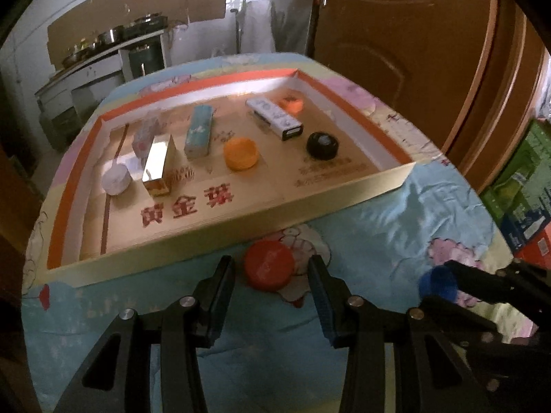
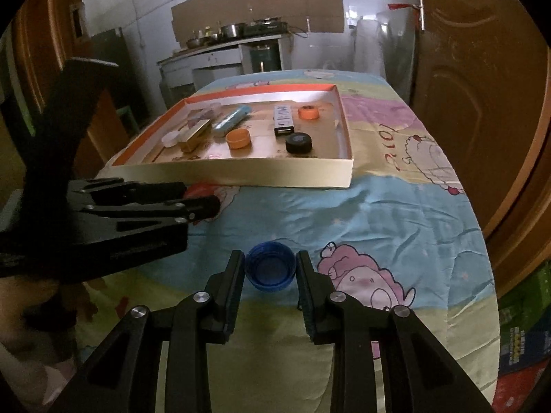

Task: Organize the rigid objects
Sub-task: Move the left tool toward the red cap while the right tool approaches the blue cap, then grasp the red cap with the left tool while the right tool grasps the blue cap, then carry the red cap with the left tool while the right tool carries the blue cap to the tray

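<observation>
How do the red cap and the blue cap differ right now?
The red cap lies closed side up; the blue cap lies open side up, showing its hollow. The red cap sits between the open left gripper without touching its fingers; the right gripper is shut on the blue cap. Both lie on the cloth outside the tray.

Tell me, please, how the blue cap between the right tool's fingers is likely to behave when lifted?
The blue cap looks like thin hollow plastic, so probably light and fairly stiff. It lies open side up, pinched across its round wall by the right tool, so it might pivot or slip. Set on edge, it would likely roll.
</observation>
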The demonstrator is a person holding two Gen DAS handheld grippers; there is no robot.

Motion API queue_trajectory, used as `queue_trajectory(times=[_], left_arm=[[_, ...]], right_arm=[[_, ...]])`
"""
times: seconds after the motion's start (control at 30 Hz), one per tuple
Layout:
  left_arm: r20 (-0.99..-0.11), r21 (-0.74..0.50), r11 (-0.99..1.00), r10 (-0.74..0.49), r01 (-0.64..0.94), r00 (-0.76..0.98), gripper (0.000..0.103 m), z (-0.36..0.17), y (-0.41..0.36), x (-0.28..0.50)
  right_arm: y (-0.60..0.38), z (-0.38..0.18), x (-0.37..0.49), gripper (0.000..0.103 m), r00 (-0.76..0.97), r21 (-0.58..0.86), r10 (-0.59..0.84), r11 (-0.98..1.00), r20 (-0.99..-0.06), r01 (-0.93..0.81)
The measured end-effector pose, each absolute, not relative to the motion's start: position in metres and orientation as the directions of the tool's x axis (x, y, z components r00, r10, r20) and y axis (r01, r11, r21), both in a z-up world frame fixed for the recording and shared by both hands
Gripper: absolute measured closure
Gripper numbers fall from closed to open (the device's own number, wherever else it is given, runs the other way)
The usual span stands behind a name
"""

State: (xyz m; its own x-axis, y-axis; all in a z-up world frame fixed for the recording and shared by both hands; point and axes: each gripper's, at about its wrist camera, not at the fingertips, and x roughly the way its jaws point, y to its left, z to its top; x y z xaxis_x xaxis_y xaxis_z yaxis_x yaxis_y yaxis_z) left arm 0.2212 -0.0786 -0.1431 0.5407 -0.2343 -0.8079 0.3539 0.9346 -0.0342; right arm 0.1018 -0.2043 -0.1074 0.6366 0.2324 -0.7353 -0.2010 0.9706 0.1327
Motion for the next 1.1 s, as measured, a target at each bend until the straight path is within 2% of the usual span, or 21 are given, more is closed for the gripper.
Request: queue_trajectory(times=[0.07,0.17,0.7,1.1], left_arm=[[-0.805,-0.037,0.937,-0.233,0.346,0.546,0.059,-0.143,-0.077,0.221],[-0.797,-0.032,0.948,-0.215,0.316,0.564,0.073,-0.141,-0.071,0.221],[-0.719,-0.097,0.971,-0.219,0.217,0.659,0.073,-0.091,-0.015,0.2],[-0.699,-0.099,0.983,-0.178,0.152,0.692,0.073,-0.073,0.015,0.224]], right_arm=[[-0.204,-0.108,0.101,0.072,0.637,0.136,0.236,0.97,-0.734,-0.202],[-0.205,-0.109,0.102,0.072,0.637,0.142,0.237,0.97,-0.733,-0.198],[-0.184,-0.084,0.119,0.072,0.671,0.13,0.26,0.962,-0.695,-0.239],[-0.15,-0.052,0.154,0.072,0.693,0.074,0.289,0.944,-0.661,-0.322]])
